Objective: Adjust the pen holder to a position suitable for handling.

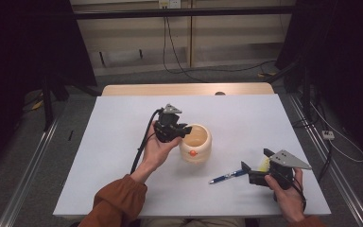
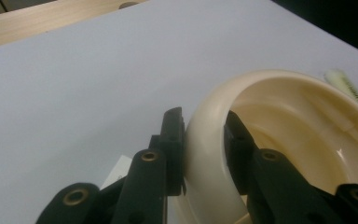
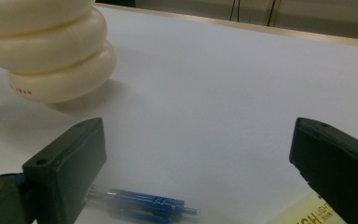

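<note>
left gripper (image 1: pixel 185 130) fingers clamp cream pot (image 1: pixel 196 143) rim; right gripper (image 1: pixel 254 160) fingers wide

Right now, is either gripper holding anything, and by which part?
The left gripper clamps the cream holder by its rim wall, one jaw inside, one outside. The right gripper is open, holding nothing.

White table (image 1: pixel 123 142), cream holder (image 1: pixel 199 146), blue pen (image 1: pixel 227 177)
</note>
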A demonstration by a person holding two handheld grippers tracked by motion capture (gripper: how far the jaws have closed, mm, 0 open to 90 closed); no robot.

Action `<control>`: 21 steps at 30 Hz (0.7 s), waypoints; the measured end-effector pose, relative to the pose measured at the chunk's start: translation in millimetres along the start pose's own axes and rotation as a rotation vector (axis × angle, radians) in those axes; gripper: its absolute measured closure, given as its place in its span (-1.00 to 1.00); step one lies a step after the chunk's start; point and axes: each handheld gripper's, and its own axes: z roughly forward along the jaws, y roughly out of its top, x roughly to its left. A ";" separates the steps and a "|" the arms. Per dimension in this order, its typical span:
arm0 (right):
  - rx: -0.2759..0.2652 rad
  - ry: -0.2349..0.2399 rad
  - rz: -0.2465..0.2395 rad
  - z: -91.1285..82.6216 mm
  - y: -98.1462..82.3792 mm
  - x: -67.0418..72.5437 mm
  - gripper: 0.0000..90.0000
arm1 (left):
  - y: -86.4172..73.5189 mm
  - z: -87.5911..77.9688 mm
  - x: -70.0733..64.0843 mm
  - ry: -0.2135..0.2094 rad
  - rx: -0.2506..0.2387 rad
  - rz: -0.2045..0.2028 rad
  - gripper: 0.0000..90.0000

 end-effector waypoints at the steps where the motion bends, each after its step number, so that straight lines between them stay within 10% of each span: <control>1: 0.000 0.000 0.000 0.0 0.0 0.0 -0.92 | -0.6 1.7 0.1 -0.005 0.001 -0.010 0.65; 21: 0.002 0.001 -0.003 -0.1 -0.1 0.5 -0.92 | -13.8 11.8 -1.1 -0.012 0.043 -0.099 0.62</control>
